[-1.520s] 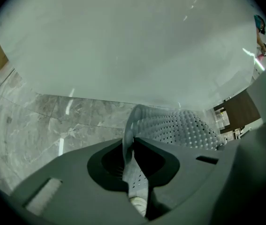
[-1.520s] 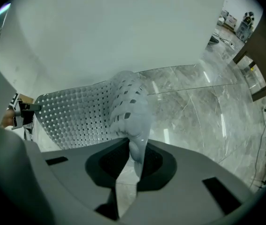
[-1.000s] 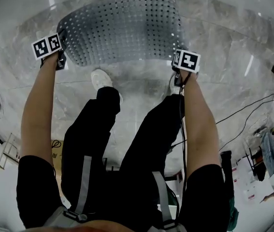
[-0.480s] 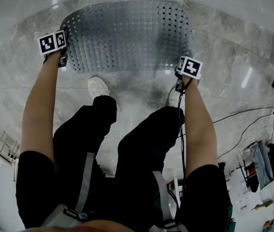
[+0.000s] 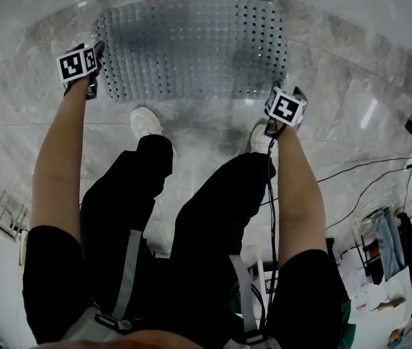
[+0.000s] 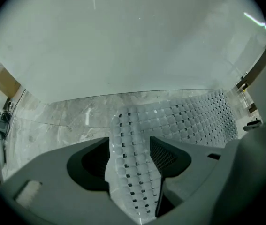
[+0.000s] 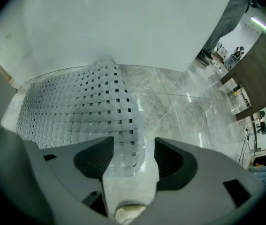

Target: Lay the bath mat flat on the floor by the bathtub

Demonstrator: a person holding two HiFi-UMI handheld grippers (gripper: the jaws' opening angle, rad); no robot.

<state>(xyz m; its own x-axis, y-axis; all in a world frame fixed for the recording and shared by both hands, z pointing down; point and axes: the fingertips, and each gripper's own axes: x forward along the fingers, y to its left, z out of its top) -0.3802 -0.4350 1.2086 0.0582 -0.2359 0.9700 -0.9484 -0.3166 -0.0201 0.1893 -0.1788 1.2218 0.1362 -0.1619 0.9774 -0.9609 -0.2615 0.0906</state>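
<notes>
Bent low over a grey marble floor [image 5: 351, 64], with 2 grippers pointing steeply down.

Between the fingers of the left gripper [image 6: 130, 142]: 1 near corner of the bath mat [image 5: 191, 46], coming up through the gap as a pale perforated strip. Spread wide, having just opened. No clamping seen, with a dark slot open beside the right-hand finger. Cannot tell whether brushing the left-hand one. Beyond those fingertips and off to their right, the rest of the mat spread over the marble, its far edge close along the foot of the white bathtub [image 6: 123, 41].

Between the fingers of the right gripper [image 7: 133, 146]: the other near corner, thin and ending partway down the gap, with bare marble showing below it. Likewise spread wide, just opened, with clear space on either side of the corner. Ahead of these fingertips and to their left, the mat running out toward the tub, its right edge arching up a little in front of the tub wall.

Nearer than the left fingers and to their right, 1 white shoe [image 5: 145, 121]. Just behind the right fingers, a second shoe [image 5: 260, 138]. Well off to the right of the right fingers, thin black cables [image 5: 365, 177] trailing over the marble.
</notes>
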